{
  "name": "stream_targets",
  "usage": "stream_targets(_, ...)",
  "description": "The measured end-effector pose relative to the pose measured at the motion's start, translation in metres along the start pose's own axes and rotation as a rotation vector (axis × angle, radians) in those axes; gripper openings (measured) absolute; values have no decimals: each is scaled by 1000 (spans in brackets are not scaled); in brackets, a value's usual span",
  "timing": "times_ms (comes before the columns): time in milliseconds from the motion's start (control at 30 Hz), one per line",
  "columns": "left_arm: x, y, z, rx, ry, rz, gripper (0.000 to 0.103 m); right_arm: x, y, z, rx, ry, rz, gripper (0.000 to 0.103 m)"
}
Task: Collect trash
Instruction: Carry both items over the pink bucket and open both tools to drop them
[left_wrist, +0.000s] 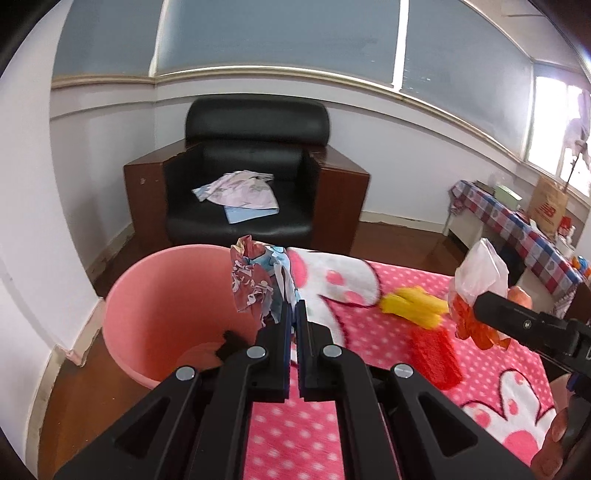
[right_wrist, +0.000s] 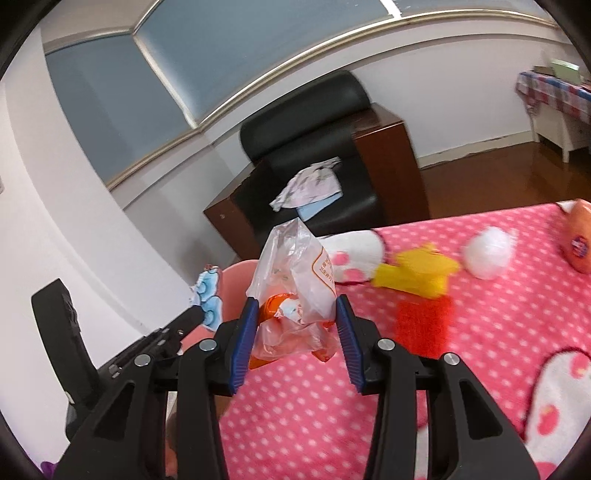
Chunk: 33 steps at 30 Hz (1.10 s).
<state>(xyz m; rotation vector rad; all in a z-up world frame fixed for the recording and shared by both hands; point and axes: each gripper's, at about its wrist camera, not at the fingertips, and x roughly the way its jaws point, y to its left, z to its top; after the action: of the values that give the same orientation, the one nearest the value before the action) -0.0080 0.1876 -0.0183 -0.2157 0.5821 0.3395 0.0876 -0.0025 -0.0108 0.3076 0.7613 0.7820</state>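
Clamping a printed wrapper (left_wrist: 255, 284), left gripper (left_wrist: 291, 308); clear bag (right_wrist: 295, 266) pinched in right gripper (right_wrist: 295, 317).

My left gripper (left_wrist: 291, 314) hides the pink bin's (left_wrist: 155, 295) near rim; the yellow toy (right_wrist: 417, 273) blurs.

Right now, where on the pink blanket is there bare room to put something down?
Bare blanket lies on the near side, between the two grippers and the red brush. It is crowded further back: the brush, yellow toy and white ball sit close together, with an orange bottle at the right edge. The pink bin borders the left.
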Motion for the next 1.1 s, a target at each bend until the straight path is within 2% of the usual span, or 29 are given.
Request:
stream_targets(233,18,44,7,-32,6,66,2,56,46,10,-67,51,66,44)
stream_targets(500,38,87,7,-72,29,109,2,105,76,8,-99,121,93,44)
stream_targets(800,60,112,-5,-92,79,123,2,158,89,-3,-111,222,78,44)
stream_targets(1100,72,124,-14,-114,117,120,2,187,86,-14,-92,278,72,44)
